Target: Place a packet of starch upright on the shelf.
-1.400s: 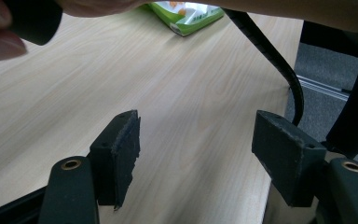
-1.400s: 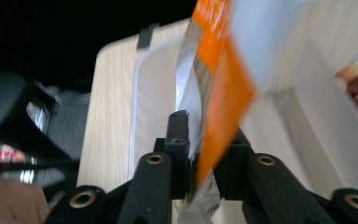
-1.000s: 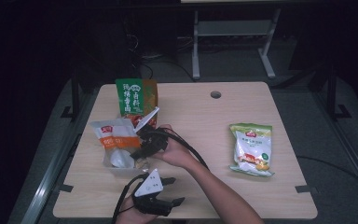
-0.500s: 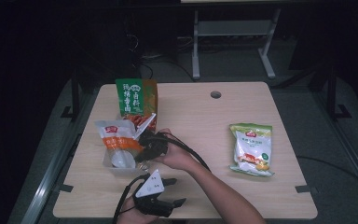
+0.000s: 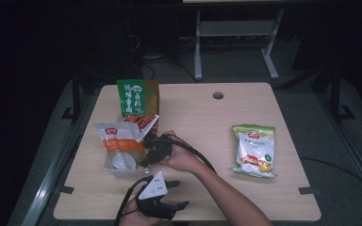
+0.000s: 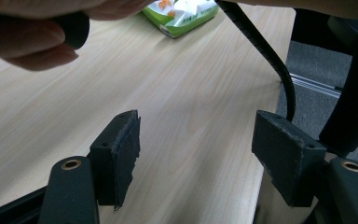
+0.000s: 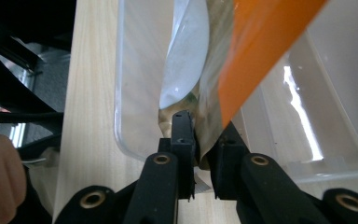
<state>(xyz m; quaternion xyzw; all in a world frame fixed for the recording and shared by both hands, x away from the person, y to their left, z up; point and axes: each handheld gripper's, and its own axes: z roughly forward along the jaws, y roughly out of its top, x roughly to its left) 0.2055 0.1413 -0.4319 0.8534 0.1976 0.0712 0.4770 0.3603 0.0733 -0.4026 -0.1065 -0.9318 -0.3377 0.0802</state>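
The right claw (image 5: 143,162) is clamped on the edge of an orange snack bag (image 7: 209,116) that lies in a clear plastic tray (image 5: 111,165) just ahead of it. A green bag (image 5: 138,99) stands beyond the tray. The left claw (image 5: 172,194), jaws apart, hovers over bare table (image 6: 191,93) nearby, a yellow-green packet (image 5: 254,149) well off to its right.

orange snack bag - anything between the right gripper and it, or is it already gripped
Nothing visible stands between them. In the right gripper view the right gripper has its jaws pinched on the edge of the orange snack bag, which hangs over the clear plastic box. The left gripper sits open over bare table.
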